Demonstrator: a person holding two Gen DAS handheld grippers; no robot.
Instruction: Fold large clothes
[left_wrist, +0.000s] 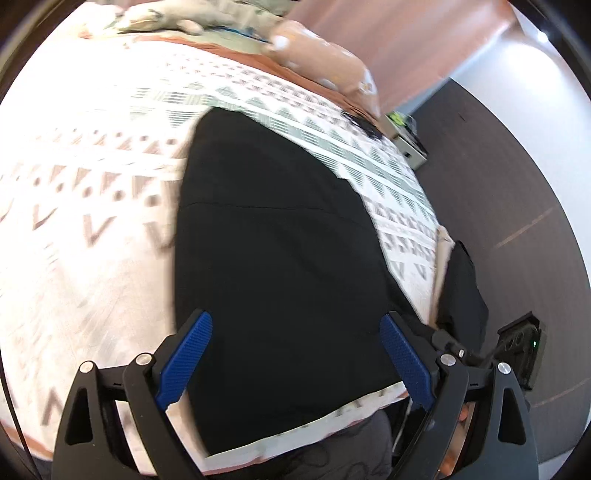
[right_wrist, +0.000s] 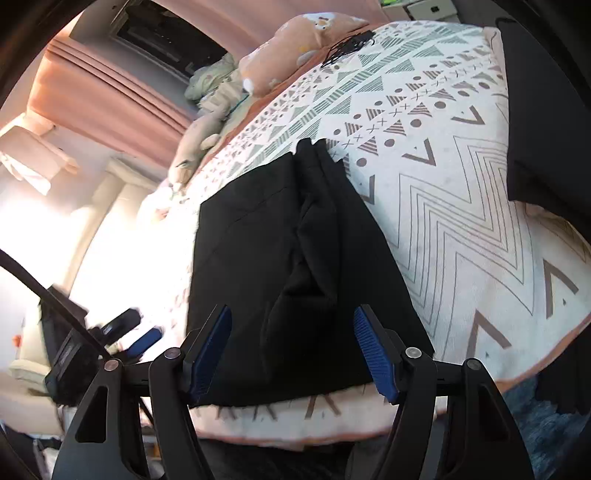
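Both grippers, left gripper (left_wrist: 295, 354) and right gripper (right_wrist: 291, 350), tilt downward, jaws spread, over black garment (left_wrist: 280, 258).

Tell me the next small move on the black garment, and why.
Probably bring the right gripper down to pinch the near hem of the black garment. Both grippers' jaws stand open and hold nothing, and the cloth lies partly folded on the patterned bedspread, with a loose ridge down its middle.
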